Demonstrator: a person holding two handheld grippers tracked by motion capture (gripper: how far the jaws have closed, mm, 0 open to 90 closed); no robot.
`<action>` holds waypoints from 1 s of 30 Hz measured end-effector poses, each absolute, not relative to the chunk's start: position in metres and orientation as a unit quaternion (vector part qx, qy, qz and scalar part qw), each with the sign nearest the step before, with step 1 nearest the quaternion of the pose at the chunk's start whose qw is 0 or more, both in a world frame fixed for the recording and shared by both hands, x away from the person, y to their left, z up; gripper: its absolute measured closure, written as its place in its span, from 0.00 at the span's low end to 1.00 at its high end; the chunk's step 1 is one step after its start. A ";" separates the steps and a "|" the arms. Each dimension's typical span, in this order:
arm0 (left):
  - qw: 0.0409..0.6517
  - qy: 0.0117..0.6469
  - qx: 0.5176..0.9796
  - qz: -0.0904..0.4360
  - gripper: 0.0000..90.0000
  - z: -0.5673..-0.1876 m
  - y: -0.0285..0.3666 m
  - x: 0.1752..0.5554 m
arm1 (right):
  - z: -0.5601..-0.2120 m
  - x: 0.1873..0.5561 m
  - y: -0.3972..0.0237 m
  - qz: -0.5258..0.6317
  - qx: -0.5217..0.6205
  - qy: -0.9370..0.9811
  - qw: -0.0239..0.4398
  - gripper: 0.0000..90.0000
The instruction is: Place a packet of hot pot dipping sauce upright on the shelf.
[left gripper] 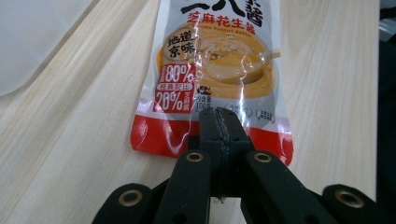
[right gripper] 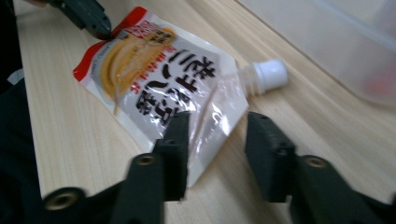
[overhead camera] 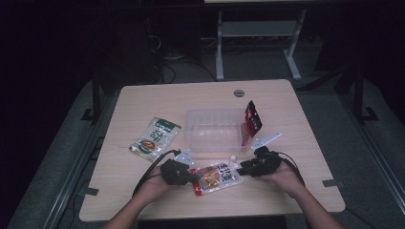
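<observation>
Two grippers on one sauce pouch, short of the tub

Item 1, sauce pouch (overhead camera: 217,176): a spouted sachet with a white cap and red bottom edge, lying flat on the table (overhead camera: 143,100) just in front of the clear plastic tub (overhead camera: 212,130), on the person's side. Not yet lifted.

Item 2, left gripper (left gripper: 219,126): jaws pressed together on the pouch's red bottom edge, the film pinched between them.

Item 3, right gripper (right gripper: 217,135): jaws spread, straddling the pouch's upper corner near the cap; the pads stand clear of the film on both sides.

Progress, as a judgement: the work looks like packing sachets into the tub. One end of the pouch is secured; the other grip is not yet made, and the lift and transfer to the tub remain.

Item 4, red-and-black packet (overhead camera: 251,123): leaning upright at the tub's right end, seemingly already inside it.

Item 5, green-and-white packet (overhead camera: 156,137): flat on the table, left of the tub, well apart, awaiting its turn.

Obstructions: none between pouch and tub; only the tub's near wall must be cleared.
</observation>
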State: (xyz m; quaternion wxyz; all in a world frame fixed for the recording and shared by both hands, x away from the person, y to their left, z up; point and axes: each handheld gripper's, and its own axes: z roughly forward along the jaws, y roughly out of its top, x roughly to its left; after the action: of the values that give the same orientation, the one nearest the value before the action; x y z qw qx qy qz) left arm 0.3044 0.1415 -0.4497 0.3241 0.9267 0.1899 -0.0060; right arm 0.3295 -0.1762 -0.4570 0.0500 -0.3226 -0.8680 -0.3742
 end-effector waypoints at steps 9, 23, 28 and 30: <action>0.310 0.195 0.930 -0.014 1.00 -0.454 0.139 0.306 | -0.462 0.333 -0.179 -0.378 -0.338 -0.859 0.071 0.49; 0.311 0.204 0.928 -0.014 1.00 -0.454 0.137 0.306 | -0.467 0.333 -0.171 -0.384 -0.336 -0.855 0.097 0.49; 0.307 0.204 0.929 -0.010 1.00 -0.454 0.137 0.305 | -0.467 0.330 -0.165 -0.383 -0.331 -0.858 0.095 0.53; 0.307 0.205 0.929 -0.011 1.00 -0.454 0.136 0.305 | -0.469 0.331 -0.165 -0.387 -0.336 -0.853 0.105 0.54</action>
State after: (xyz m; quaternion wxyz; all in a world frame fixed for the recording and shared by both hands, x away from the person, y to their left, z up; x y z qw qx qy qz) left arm 0.3052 0.1365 -0.4539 0.3065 0.9294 0.2051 -0.0110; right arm 0.3305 -0.1647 -0.4685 0.1048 -0.3359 -0.8525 -0.3866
